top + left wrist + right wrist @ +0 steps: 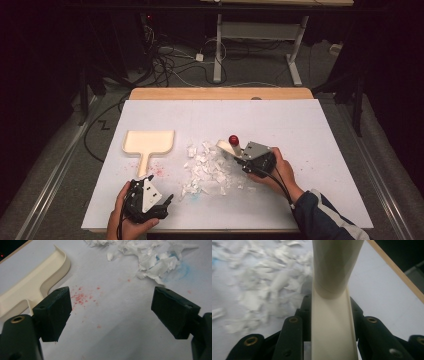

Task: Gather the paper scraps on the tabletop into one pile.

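Fingers of our right gripper (239, 154) are clamped narrow on the cream handle of a small brush (333, 315), which has a red knob (233, 140) at its end. Its head sits at the right edge of the shredded paper pile (210, 169). The left gripper (159, 200) has its fingers (53, 312) spread wide with nothing between them, hovering over the white surface (300, 130) just beside the handle of the cream dustpan (148, 143).

To sweep well, we judge that we should keep the brush low and draw short strokes leftward, while the left gripper takes the dustpan's handle and holds its lip flat. The paper is light, torn, white with a few blue-tinted bits, loosely heaped in the middle of the surface; red specks lie near the dustpan.
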`<state>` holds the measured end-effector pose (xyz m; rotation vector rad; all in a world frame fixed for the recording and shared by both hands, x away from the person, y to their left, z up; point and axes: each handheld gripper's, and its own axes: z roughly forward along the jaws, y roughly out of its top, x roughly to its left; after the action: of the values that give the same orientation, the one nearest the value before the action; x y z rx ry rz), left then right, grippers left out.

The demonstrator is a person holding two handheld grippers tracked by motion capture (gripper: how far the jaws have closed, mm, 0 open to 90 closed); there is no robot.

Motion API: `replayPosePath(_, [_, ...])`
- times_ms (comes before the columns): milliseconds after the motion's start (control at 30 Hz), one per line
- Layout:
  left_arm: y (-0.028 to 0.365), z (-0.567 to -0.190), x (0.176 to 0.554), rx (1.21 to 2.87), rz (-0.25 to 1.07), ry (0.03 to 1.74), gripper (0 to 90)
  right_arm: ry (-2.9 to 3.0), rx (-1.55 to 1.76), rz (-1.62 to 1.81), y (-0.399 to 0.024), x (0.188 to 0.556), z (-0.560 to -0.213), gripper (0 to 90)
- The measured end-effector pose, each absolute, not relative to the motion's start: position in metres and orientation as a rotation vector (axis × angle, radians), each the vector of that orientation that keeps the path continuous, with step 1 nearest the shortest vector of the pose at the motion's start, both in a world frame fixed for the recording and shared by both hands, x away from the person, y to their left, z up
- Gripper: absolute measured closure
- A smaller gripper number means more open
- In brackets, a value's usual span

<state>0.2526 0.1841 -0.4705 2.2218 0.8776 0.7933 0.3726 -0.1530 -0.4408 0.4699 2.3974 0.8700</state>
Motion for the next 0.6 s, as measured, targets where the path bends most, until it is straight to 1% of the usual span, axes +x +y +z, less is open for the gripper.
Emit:
replayPosePath(200, [0.184, -0.47, 0.252, 2.225, 0.792, 0.875, 15.9, 2.436, 0.434, 0.956, -0.154, 0.354, -0.426, 68.3])
replayPosePath(333, [0.185, -0.469, 0.252, 2.212, 0.791, 0.878, 15.9, 2.414, 0.422, 0.985, -0.161, 0.351, -0.412, 68.3])
replayPosePath(467, [0.185, -0.469, 0.253, 2.203, 0.783, 0.881, 15.9, 2.383, 0.443, 1.017, -0.167, 0.362, -0.402, 68.3])
replayPosePath(600, [0.185, -0.469, 0.254, 2.209, 0.782, 0.878, 16.0, 2.366, 0.474, 1.026, -0.166, 0.385, -0.398, 68.3])
